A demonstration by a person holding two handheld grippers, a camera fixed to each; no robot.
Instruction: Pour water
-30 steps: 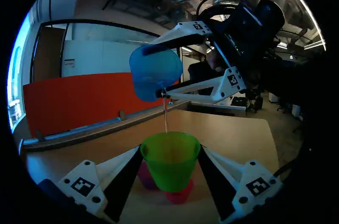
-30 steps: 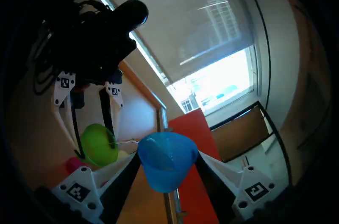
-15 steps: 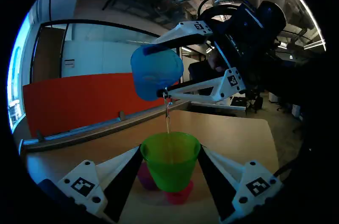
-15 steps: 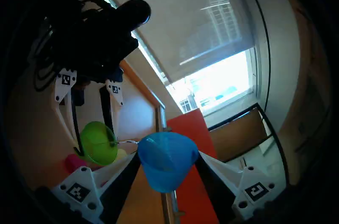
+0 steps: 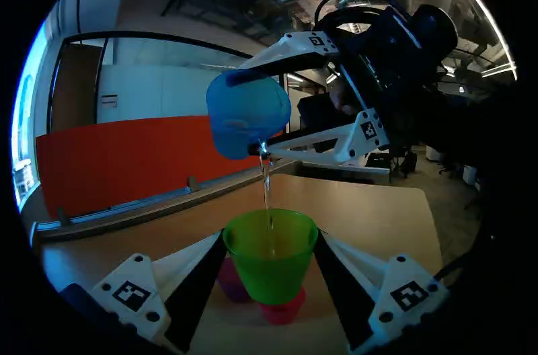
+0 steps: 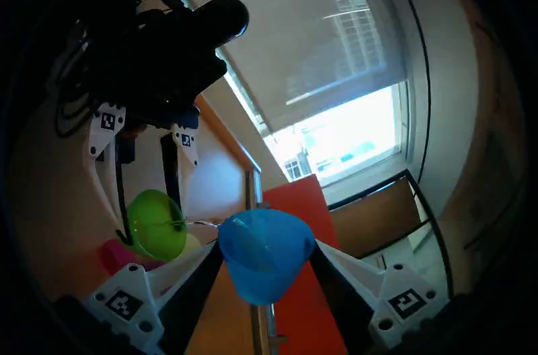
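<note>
Blue plastic, tipped well over: the blue cup (image 5: 247, 120) sat clamped between both fingers of the right gripper (image 6: 265, 251). Its lip was turned down, and a thin stream of water (image 5: 266, 187) ran from it into the green cup (image 5: 270, 254) directly beneath. I had the left gripper (image 5: 270, 241) closed on that green cup from both sides, holding it upright above the table (image 5: 376, 214). A pink cup (image 5: 282, 311) and a purple cup (image 5: 232, 281) stood on the wood just below it. I judged the pour itself to be the step in hand, and probably well along, since the blue cup lay close to horizontal and the stream was thin. How full the green cup was I couldn't tell. Next I'd need to hold the green cup steady under the lip and tilt the blue cup further only if water remained. Then I'd roll it back upright without letting the last drops stray past the rim.
</note>
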